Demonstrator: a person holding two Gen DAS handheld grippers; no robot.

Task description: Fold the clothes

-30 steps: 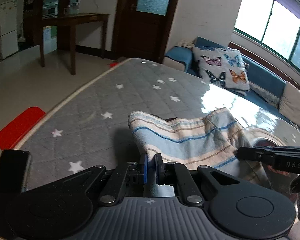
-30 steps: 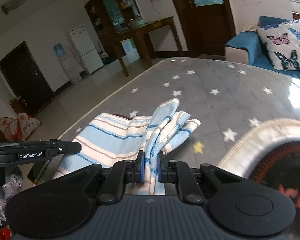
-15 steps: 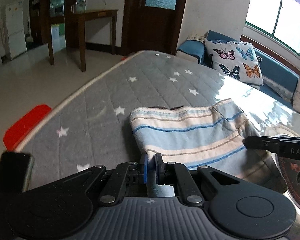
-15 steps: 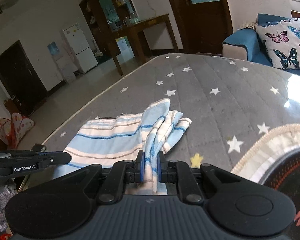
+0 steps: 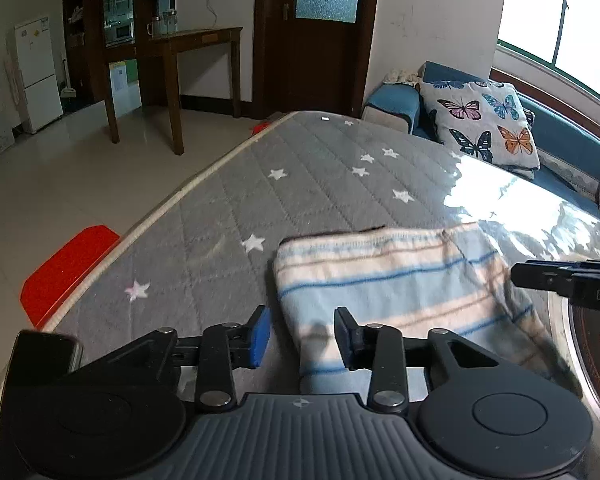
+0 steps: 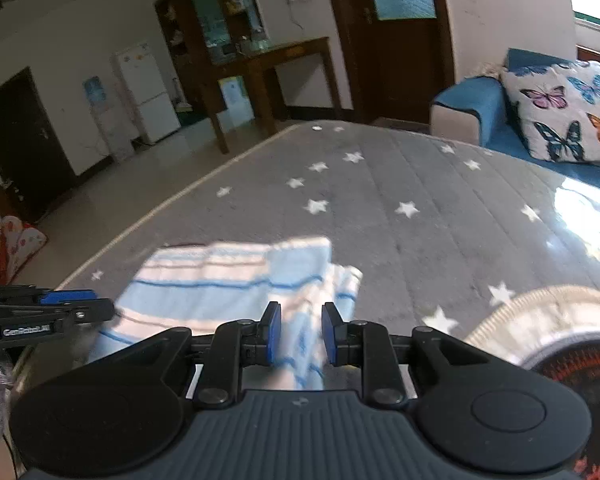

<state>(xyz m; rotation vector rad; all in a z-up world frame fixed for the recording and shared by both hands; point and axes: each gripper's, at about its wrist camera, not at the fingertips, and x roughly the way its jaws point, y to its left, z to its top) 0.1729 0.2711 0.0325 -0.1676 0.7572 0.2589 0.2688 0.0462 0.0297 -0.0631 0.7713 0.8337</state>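
A striped garment (image 5: 388,280) is seen lying folded on the grey star-print mattress (image 5: 300,184), near its front edge, as 2 hand-held grippers let it go. In the left wrist view the left gripper (image 5: 302,334) has its jaws parted to a middling gap after just opening; the near corner of the cloth lies between them, but the pads are clear of it. In the right wrist view the right gripper (image 6: 298,332) stands narrower, its jaws also just opened, with a fold of the cloth running between them; whether the blue pads (image 6: 274,332) are quite free of the fabric cannot be told through the blur.

The risk is judged to lie in the withdrawal. If either tool is drawn back toward 6 o'clock while cloth lies between the jaws, the fabric could be snagged and the top layer dragged out of line, and the right side, with its smaller gap, is the likelier culprit. The bunched layers at the garment's right edge, at about 2 o'clock from the right gripper, look loose and could be spread open by a slight tug. The fold's near edge is also close to the mattress border, so a pull could slide it toward the drop. The red stool (image 5: 66,270) at 9 o'clock in the left view and the patterned round mat (image 6: 540,320) at 3 o'clock in the right view are apart from the cloth and pose no evident hazard.
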